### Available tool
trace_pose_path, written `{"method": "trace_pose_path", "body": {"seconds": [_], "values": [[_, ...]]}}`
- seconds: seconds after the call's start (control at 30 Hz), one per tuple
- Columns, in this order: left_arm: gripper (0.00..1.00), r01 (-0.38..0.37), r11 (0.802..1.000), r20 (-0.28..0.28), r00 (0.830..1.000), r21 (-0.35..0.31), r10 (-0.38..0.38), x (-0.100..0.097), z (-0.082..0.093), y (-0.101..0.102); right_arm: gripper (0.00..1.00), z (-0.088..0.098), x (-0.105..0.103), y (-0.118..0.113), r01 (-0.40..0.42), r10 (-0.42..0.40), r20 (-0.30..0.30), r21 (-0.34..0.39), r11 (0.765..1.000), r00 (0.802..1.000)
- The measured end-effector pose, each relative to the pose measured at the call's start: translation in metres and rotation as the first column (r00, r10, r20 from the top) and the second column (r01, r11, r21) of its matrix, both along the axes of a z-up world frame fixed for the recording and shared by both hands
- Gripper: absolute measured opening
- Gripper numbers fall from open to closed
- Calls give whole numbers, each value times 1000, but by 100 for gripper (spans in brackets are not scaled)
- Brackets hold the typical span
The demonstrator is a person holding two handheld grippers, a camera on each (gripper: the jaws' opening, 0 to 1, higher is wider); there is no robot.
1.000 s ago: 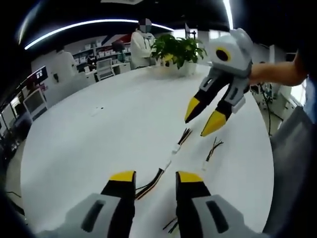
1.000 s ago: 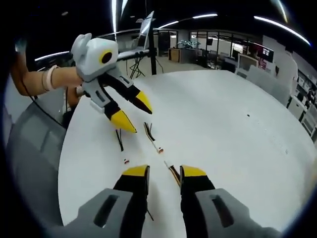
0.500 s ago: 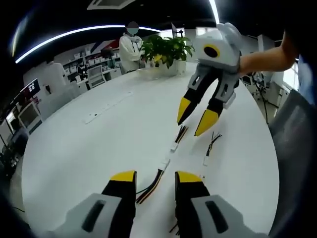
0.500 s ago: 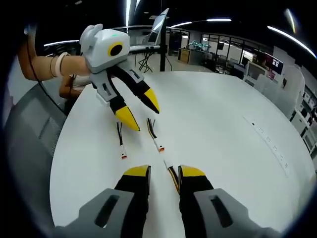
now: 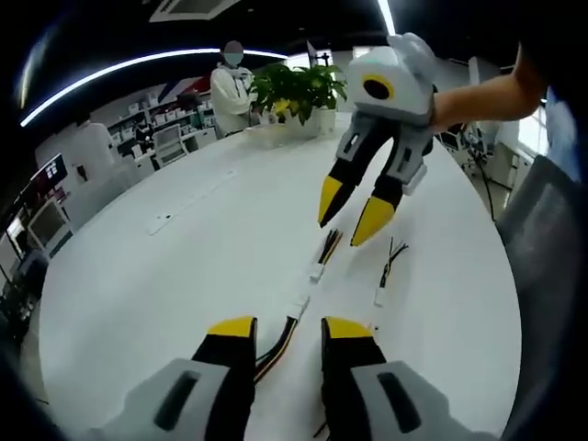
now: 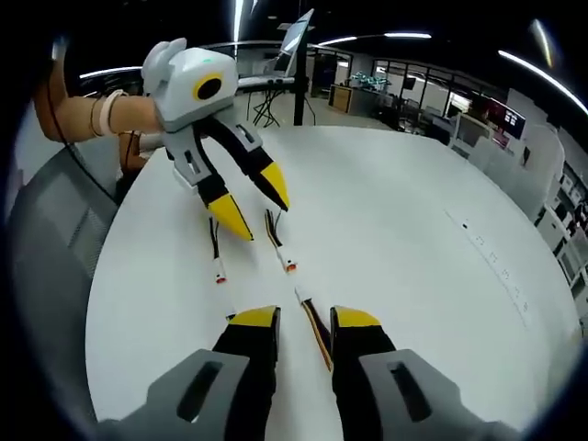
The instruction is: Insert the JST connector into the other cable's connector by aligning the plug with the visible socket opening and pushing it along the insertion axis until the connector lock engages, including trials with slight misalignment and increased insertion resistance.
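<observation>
Cables lie on a round white counter [image 5: 138, 276] in an open office, with ceiling light strips, desks and monitors round the edge. A potted plant [image 5: 294, 87] stands at the counter's far side in the left gripper view, and a person [image 5: 230, 87] stands beside it.

3 short cables show in the left gripper view. The near cable [image 5: 280, 340] runs out from between the left tongs [image 5: 283, 329], its white connector [image 5: 298, 306] pointing away along the view. Just beyond, apart from it by a small gap, the mid cable [image 5: 324, 253] lies on nearly the same line, its white connector toward the near one. A 3rd cable [image 5: 388, 271] lies beside them, roughly parallel.

Right tongs [image 5: 354, 207] hover above the mid cable, tips spread, holding nothing. Left tongs are also spread, with the near cable between them; I cannot tell if it touches them.

In the right gripper view, the left tongs [image 6: 248, 204] hang over the cables [image 6: 276, 241].
</observation>
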State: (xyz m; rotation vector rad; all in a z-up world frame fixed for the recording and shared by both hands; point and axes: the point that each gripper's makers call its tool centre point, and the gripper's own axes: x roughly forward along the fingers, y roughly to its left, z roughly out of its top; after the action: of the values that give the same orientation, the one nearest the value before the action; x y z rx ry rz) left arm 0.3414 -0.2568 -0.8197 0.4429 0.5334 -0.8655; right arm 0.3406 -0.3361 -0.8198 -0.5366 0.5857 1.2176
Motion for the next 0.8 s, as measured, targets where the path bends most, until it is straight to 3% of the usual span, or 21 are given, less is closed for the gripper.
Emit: {"method": "trace_pose_path", "body": {"seconds": [0.27,0.53,0.7,0.8], "values": [[20,6,1000,-3,1000,-1,-6,-3,-1,-4,18,0,-4,5,-4,4,3,6,1000,1000],[14,23,999,2,1000,41,-23,-6,-6,-6,16,-3,-5,10,-36,36,16,2,999,999],[11,36,999,-13,999,11,-36,-9,-7,-11,17,-11,-3,9,-25,25,11,-32,999,1000],[11,30,999,-9,1000,13,-30,-8,-8,-11,16,-12,-5,12,-40,40,-7,-15,999,999]]}}
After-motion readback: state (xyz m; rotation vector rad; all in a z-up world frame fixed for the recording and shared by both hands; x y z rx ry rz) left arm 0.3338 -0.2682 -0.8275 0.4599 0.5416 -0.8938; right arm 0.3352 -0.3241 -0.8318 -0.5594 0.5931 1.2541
